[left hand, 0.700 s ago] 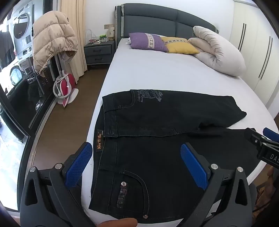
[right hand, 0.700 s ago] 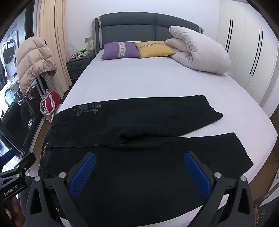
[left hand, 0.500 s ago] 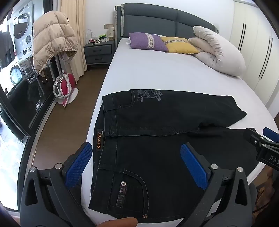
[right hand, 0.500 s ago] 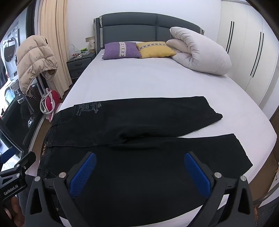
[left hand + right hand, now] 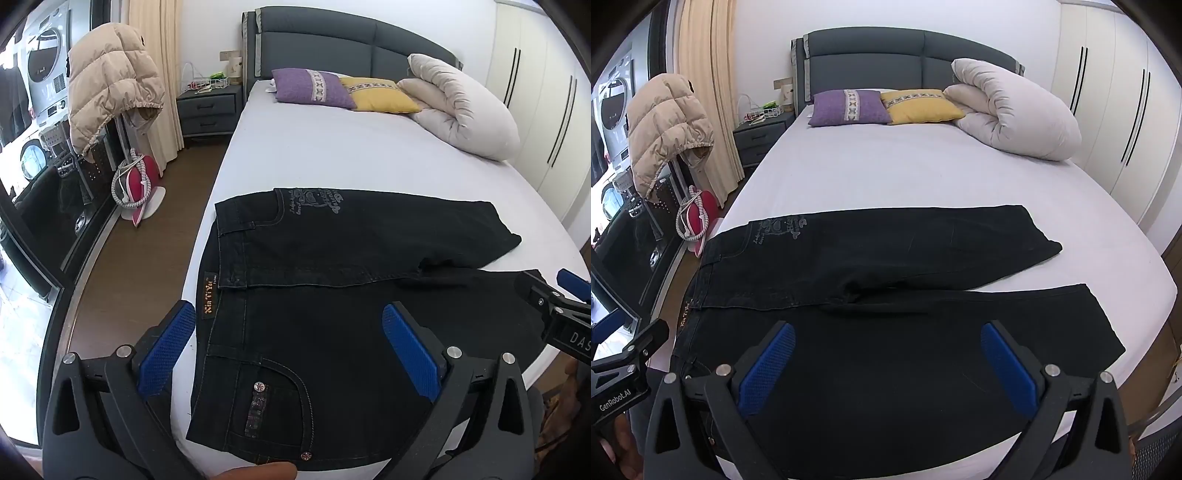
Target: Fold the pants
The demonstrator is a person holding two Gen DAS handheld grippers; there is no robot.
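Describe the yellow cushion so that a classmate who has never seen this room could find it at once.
Start at the grey headboard of the bed. Two cushions lie below it beside a rolled white duvet. The yellow cushion is the middle item, between the purple cushion and the duvet.

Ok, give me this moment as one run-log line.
stage: pre-grasp | pants: flat on bed, legs apart | left gripper: open, above waist end | right gripper: open, above near leg

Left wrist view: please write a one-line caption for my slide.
Open left gripper hovers over black pants spread flat on a white bed, waistband toward the left edge.
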